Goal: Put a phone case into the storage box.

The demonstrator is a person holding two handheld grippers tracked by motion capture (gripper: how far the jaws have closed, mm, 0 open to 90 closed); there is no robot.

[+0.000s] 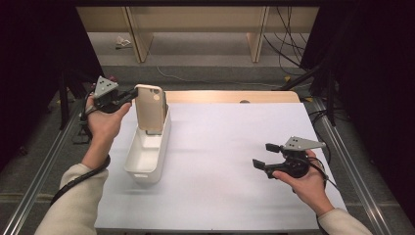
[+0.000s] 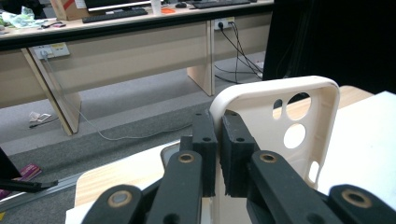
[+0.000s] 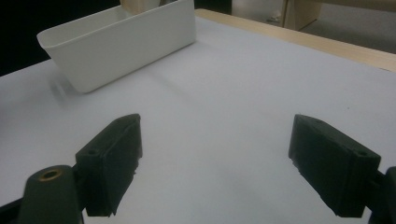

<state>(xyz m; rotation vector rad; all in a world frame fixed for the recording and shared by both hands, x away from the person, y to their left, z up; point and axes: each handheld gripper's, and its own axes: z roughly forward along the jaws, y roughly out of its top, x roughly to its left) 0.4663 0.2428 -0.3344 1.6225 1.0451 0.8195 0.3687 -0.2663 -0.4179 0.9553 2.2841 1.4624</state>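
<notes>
A beige phone case [image 1: 149, 106] stands upright over the far end of a white rectangular bin [image 1: 147, 159] on the left of the table. My left gripper [image 1: 131, 94] is shut on the case's left edge, and the person's hand holds it from the left. In the left gripper view the black jaws pinch the rim of the case [image 2: 285, 121], whose camera holes face me; the left gripper [image 2: 219, 149] is tight on that rim. My right gripper [image 1: 264, 155] hovers open over the white table at the right, with nothing between its pads [image 3: 114, 158].
The white bin [image 3: 121, 44] lies lengthwise on the white table cover [image 1: 225, 161]. A wooden table edge [image 1: 230, 95] runs along the back. Desks, cables and grey floor lie beyond. Metal rails flank the table on both sides.
</notes>
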